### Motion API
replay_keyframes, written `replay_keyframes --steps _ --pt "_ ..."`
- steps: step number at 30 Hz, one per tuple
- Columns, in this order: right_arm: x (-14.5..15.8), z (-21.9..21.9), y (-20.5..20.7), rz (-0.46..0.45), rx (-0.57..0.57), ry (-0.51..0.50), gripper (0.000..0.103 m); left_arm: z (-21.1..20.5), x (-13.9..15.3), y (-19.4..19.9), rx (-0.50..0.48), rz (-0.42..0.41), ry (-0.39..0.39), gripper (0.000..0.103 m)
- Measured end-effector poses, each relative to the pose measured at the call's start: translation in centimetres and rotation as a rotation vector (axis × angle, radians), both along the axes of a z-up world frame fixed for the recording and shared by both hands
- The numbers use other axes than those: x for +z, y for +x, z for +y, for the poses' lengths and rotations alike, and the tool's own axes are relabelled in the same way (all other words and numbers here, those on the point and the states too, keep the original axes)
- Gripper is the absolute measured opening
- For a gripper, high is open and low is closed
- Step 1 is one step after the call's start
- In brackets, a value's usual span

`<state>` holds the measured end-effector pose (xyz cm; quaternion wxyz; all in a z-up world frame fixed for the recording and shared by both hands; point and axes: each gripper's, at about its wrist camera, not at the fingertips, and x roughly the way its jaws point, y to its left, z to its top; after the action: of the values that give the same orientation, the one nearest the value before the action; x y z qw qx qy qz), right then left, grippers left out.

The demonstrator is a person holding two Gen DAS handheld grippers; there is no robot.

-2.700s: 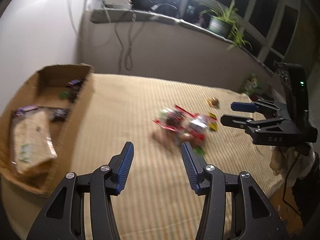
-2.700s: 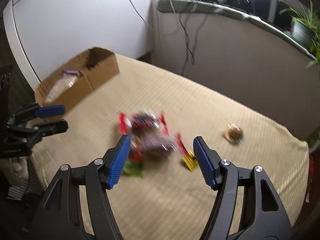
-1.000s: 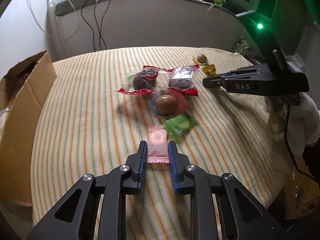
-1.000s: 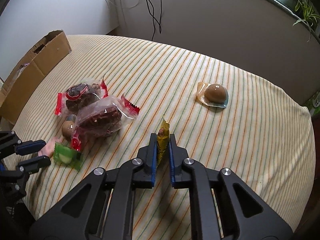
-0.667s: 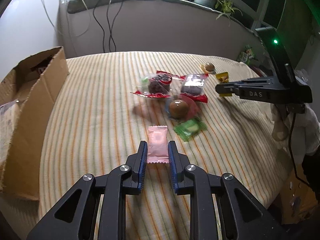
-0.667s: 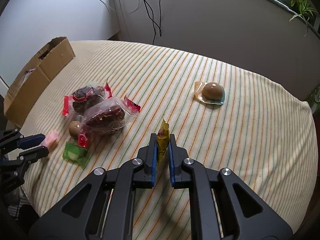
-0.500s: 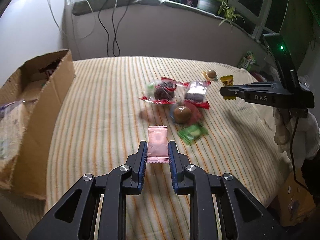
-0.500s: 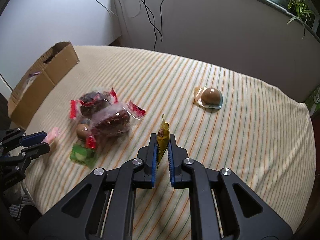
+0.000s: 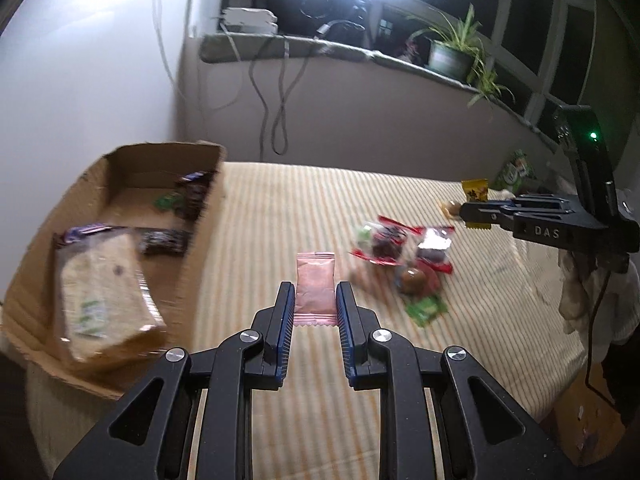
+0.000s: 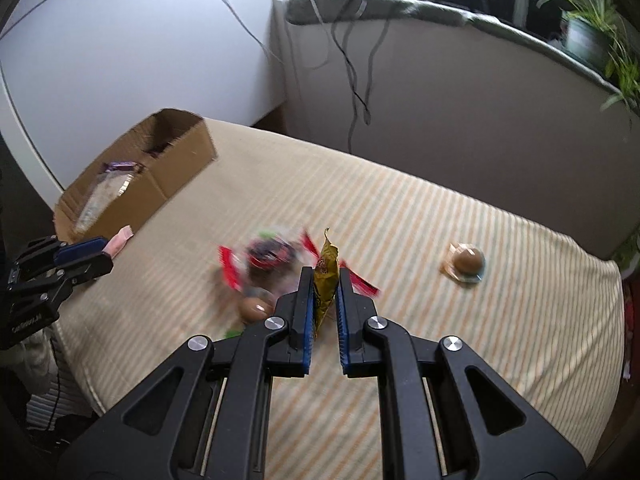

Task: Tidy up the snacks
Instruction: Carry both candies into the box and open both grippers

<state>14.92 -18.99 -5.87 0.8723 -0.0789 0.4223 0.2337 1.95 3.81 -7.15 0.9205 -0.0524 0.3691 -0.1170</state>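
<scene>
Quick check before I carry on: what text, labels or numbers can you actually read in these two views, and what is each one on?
"DAS": on the side of the right gripper, seen from the left wrist view.
Lettering on the left gripper body: too blurred to read.
Print on the pink packet, yellow packet and the snacks in the cardboard box: too small or blurred to read.

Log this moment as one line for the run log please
left tongs: shut on pink packet | right tongs: shut on yellow packet | both lifted off striped cloth | cardboard box: open, holds snacks
</scene>
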Motion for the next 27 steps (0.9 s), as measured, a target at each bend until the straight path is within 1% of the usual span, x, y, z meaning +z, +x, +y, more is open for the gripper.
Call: replay_keyframes --steps 10,22,27 --pt "2.1 6.6 -0.3 -0.041 0.123 0.003 0.01 5.2 1.2 -0.4 0.111 -0.033 -0.004 0.019" --pt "2.9 15.6 -0.3 -0.06 0.281 0.01 0.01 10.2 1.8 -0.9 0.236 -0.061 0.04 0.019" --pt "2.8 19.3 -0.1 -0.054 0.343 0.01 0.01 11.6 1.6 -0.6 0.264 -0.058 0.051 0.019"
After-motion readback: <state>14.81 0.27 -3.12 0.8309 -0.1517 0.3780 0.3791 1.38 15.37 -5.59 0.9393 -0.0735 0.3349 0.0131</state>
